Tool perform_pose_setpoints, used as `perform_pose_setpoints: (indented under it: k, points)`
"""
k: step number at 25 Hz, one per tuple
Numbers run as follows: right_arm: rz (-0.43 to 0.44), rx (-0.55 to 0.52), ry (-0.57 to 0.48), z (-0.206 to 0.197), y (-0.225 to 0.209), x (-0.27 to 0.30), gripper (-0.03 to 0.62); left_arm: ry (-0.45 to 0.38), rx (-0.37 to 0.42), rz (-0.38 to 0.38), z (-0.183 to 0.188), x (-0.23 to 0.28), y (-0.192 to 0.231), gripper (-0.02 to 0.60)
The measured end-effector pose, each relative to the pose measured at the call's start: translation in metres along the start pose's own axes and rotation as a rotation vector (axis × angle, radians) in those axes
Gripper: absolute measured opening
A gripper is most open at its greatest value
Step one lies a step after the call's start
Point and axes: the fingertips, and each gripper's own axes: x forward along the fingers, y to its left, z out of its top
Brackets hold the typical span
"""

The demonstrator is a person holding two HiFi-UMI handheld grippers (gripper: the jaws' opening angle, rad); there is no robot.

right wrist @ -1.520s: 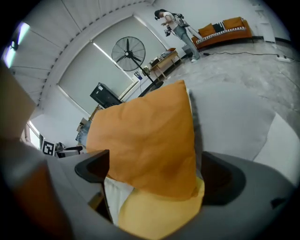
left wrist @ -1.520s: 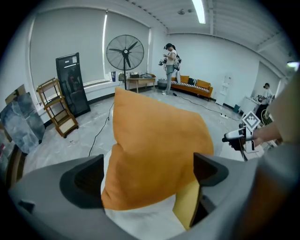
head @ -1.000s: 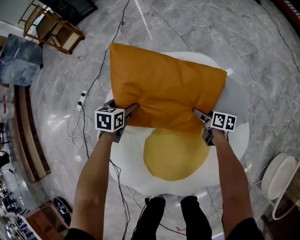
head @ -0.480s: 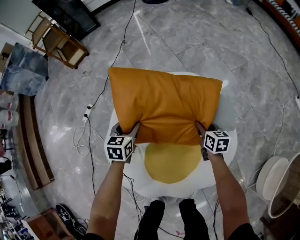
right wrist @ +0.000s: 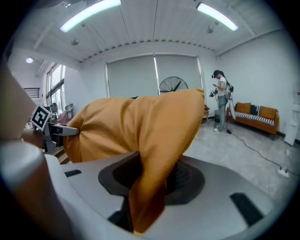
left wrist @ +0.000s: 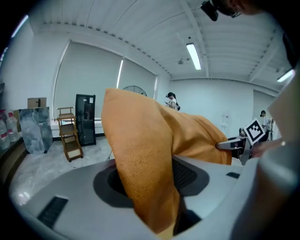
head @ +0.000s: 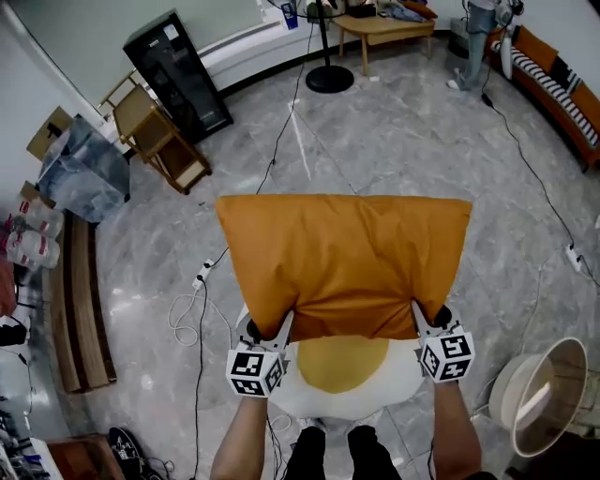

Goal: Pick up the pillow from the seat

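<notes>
Held at its near corners by the left gripper [head: 279, 326] and right gripper [head: 418, 319], the pillow [head: 347, 258] hangs above the egg-shaped seat [head: 292, 399] and screens most of it from above. Beyond the pillow, a wide stretch of bare marble floor [head: 394, 141] lies open as far as the fan stand [head: 328, 77] and low table [head: 380, 28]. On the left, loose cables [head: 190, 311] trail just beside the seat, with a wooden bench [head: 80, 300], wooden rack [head: 161, 139] and black cabinet [head: 178, 75] farther out. On the right, a white tub [head: 536, 394] stands near the seat, and a sofa [head: 560, 86] lines the far edge.
</notes>
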Motion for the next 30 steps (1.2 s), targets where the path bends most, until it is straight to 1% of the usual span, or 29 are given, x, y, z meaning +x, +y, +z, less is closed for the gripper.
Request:
perform_pose_setpoints:
  k: [3, 5, 9, 11, 16, 23, 30]
  points:
    - [-0.011, -0.043, -0.048, 0.047, 0.020, -0.055, 0.158, -0.050, -0.004, 0.008, 0.045, -0.053, -0.019, 0.239]
    - [-0.011, -0.069, -0.077, 0.075, 0.036, -0.089, 0.156, -0.079, -0.017, 0.005, 0.068, -0.088, -0.029, 0.238]
    - [-0.021, -0.107, -0.143, 0.123, 0.052, -0.141, 0.153, -0.142, -0.051, -0.003, 0.098, -0.140, -0.050, 0.238]
    - [-0.031, -0.116, -0.162, 0.138, 0.058, -0.162, 0.152, -0.164, -0.070, -0.006, 0.108, -0.161, -0.059, 0.238]
    - [-0.052, -0.123, -0.189, 0.157, 0.074, -0.199, 0.153, -0.201, -0.076, -0.015, 0.124, -0.197, -0.068, 0.239]
    - [-0.072, -0.117, -0.200, 0.165, 0.086, -0.222, 0.152, -0.207, -0.068, -0.040, 0.135, -0.213, -0.070, 0.241]
    - [-0.072, -0.135, -0.284, 0.190, 0.096, -0.235, 0.143, -0.251, -0.065, -0.045, 0.149, -0.226, -0.069, 0.239]
